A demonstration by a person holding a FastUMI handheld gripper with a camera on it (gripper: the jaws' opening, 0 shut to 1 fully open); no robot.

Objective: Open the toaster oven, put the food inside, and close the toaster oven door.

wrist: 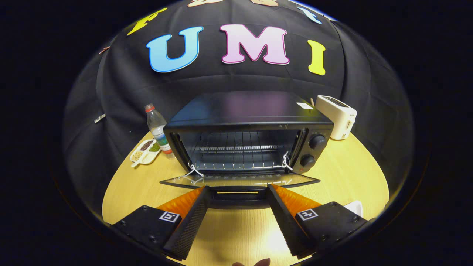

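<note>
Jaws stand spread wide at the toaster oven (247, 125)'s lowered door (240, 180) handle (238, 194), gripping nothing.

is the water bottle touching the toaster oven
Cannot tell. In the gripper view the water bottle overlaps the toaster oven side; no gap or contact shows plainly.

My gripper (236, 192) has its fingers spread wide at the black toaster oven's (247, 136) door handle, each carrying a black-and-white square marker. The oven, centre frame, has black knobs (317, 142), a silvery wire rack (240, 147) and white string (193, 172) at its door hinges, and stands on a pale yellow wood-grain table (347, 173). At left are a clear bottle (158, 129) with a red cap and a cream tray (145, 151) of brown, green and tan fillings; at upper right is a white toaster (337, 116).
</note>
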